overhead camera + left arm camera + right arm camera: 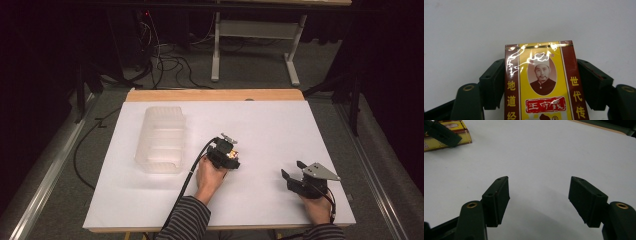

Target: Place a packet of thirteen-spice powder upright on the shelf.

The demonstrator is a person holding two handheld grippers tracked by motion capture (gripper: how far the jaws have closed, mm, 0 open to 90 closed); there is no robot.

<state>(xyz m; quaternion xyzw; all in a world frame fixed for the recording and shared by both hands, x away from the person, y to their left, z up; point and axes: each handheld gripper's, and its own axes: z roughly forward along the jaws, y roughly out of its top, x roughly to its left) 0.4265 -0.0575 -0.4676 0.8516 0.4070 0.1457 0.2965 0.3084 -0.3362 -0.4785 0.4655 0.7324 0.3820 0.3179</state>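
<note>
A glossy yellow and maroon box [541, 82] with a printed portrait and Chinese characters lies flat on the white table top. My left gripper [541, 63] is shut on it, one black pad pressed against each long side. In the high view that gripper [229, 154] sits near the table's middle, pointing down, with a glint of the box [233, 154] under it. My right gripper [292, 169] rests at the front right, held in a hand. Its jaws [539, 195] stand wide open over bare table with nothing between them. The box [464, 133] also appears at that view's top left.
A clear ribbed plastic container [161, 139] stands on the left part of the white table top [270, 125]. A wooden edge [215, 95] runs along the far side. Beyond it on the floor are cables [170, 62] and a white table frame [216, 50].
</note>
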